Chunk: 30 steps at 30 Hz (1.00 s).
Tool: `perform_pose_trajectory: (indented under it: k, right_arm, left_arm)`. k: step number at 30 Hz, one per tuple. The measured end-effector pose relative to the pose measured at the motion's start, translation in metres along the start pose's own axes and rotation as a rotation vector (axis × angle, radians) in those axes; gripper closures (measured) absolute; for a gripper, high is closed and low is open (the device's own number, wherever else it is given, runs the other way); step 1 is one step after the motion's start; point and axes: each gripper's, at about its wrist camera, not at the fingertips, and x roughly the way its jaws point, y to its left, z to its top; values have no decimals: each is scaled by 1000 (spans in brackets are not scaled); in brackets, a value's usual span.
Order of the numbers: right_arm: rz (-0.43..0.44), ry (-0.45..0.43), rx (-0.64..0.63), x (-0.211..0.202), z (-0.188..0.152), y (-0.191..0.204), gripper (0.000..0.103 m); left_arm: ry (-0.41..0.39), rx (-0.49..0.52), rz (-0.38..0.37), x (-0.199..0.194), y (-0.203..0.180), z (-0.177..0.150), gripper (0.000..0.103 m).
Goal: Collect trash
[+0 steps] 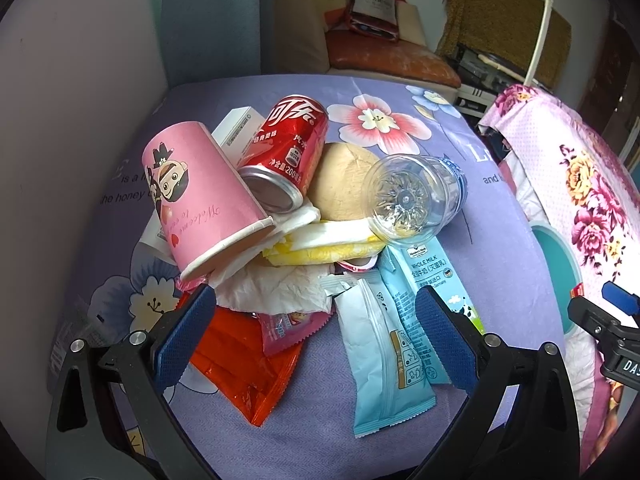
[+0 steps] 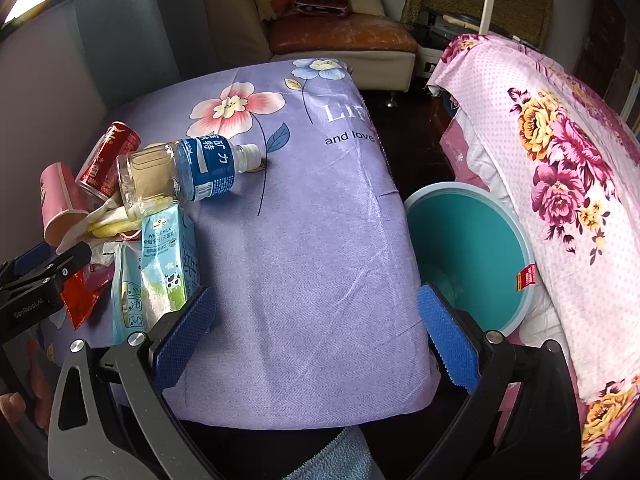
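A trash pile lies on the purple flowered cloth (image 1: 400, 128): a pink paper cup (image 1: 196, 196), a red cola can (image 1: 286, 152), a clear plastic bottle (image 1: 416, 200), a crumpled tissue (image 1: 276, 288), a red wrapper (image 1: 248, 360), a light blue packet (image 1: 384, 356) and a milk carton (image 1: 424, 280). My left gripper (image 1: 316, 320) is open just in front of the pile, empty. My right gripper (image 2: 316, 324) is open and empty over the bare cloth (image 2: 312, 240), right of the pile. A teal bin (image 2: 464, 256) stands to the right, beside the table.
A pink flowered blanket (image 2: 560, 184) covers furniture right of the bin. A sofa (image 2: 344, 40) with a bag stands behind the table. A beige round object (image 1: 344, 184) and yellow-white wrappers (image 1: 320, 244) lie in the pile. The right gripper shows at the left wrist view's right edge (image 1: 608, 320).
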Motion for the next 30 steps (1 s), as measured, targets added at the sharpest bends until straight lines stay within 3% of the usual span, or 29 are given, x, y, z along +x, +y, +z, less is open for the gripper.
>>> perform_pose_trajectory:
  k: [30]
  right_arm:
    - [2,23,-4,4,13,6,6]
  left_arm:
    - [17,-2,-1,6,6,8,3]
